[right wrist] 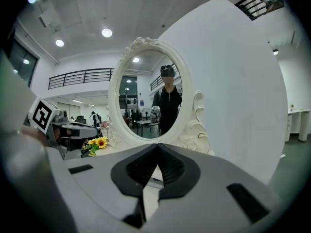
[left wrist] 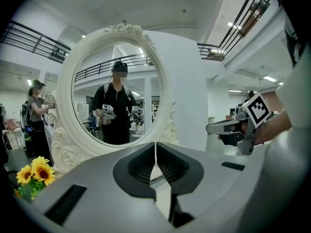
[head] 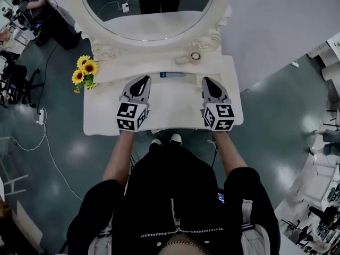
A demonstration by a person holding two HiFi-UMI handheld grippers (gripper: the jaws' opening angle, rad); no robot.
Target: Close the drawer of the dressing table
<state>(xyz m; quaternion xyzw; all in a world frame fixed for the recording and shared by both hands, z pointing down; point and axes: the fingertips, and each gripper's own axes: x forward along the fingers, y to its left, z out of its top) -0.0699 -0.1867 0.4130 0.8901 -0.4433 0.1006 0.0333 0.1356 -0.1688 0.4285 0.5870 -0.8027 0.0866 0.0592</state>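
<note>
The white dressing table (head: 106,116) stands in front of me with an oval mirror (head: 149,9) at its back. A small bluish strip (head: 172,74) shows on the front of the raised ledge under the mirror; I cannot tell how the drawer stands. My left gripper (head: 144,79) and right gripper (head: 206,80) hover side by side over the tabletop, tips toward that ledge. Both are shut with nothing between the jaws. In the left gripper view the closed tips (left wrist: 155,144) face the mirror (left wrist: 116,86). The right gripper view shows the same (right wrist: 157,145).
A bunch of sunflowers (head: 85,70) stands at the table's left back corner. A small round object (head: 195,57) lies by the mirror base on the right. A white wall (right wrist: 243,81) rises behind the table. Cables (head: 45,142) run over the floor at the left.
</note>
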